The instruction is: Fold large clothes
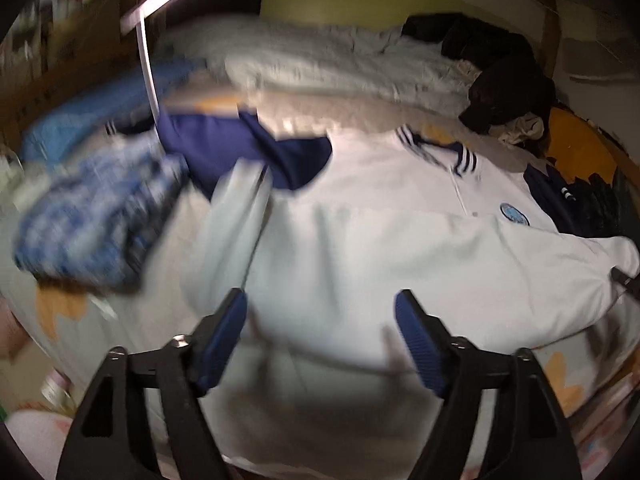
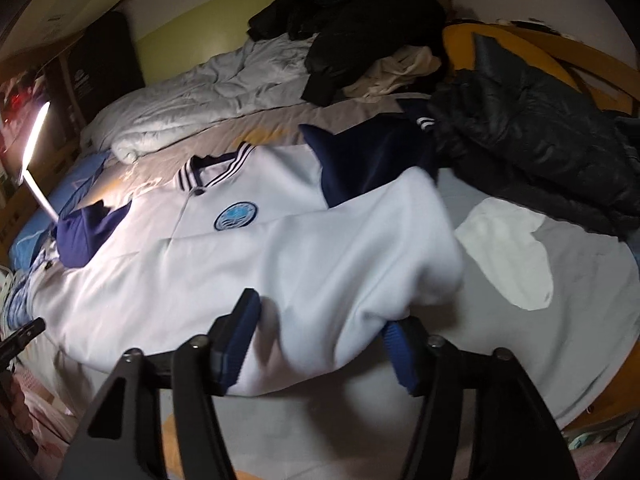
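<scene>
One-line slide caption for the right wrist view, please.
Right tool open over the hem of a white jacket with navy sleeves, spread on a cluttered bed.

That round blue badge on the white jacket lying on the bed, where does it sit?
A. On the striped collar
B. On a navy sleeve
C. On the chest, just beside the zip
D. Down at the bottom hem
C: the round blue badge sits on the white jacket's chest panel, next to the zip, below the striped collar.
</scene>
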`<move>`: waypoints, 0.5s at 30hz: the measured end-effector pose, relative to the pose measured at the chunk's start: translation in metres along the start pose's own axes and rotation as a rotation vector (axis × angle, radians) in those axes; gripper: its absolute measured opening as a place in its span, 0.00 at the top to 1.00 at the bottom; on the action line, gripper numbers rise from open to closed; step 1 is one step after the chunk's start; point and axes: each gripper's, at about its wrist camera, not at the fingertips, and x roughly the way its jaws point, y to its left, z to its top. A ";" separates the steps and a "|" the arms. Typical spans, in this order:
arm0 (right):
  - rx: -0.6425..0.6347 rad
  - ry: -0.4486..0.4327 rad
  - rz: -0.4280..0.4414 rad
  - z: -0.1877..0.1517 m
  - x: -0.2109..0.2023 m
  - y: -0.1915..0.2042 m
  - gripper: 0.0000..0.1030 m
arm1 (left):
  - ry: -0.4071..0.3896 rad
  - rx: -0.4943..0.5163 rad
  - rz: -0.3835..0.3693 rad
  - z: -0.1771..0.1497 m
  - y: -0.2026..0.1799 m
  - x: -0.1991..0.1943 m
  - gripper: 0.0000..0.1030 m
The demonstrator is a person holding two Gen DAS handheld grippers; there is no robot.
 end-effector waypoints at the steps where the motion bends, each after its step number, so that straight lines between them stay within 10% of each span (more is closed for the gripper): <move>1: -0.003 -0.016 -0.022 0.001 -0.003 -0.001 0.35 | -0.040 0.026 0.022 0.002 -0.003 -0.007 0.21; 8: -0.076 -0.199 -0.112 0.009 -0.039 0.000 0.00 | -0.231 0.119 0.009 0.016 -0.021 -0.043 0.00; 15: -0.151 -0.284 -0.059 0.040 -0.072 0.018 0.00 | -0.398 0.099 -0.037 0.057 -0.030 -0.079 0.00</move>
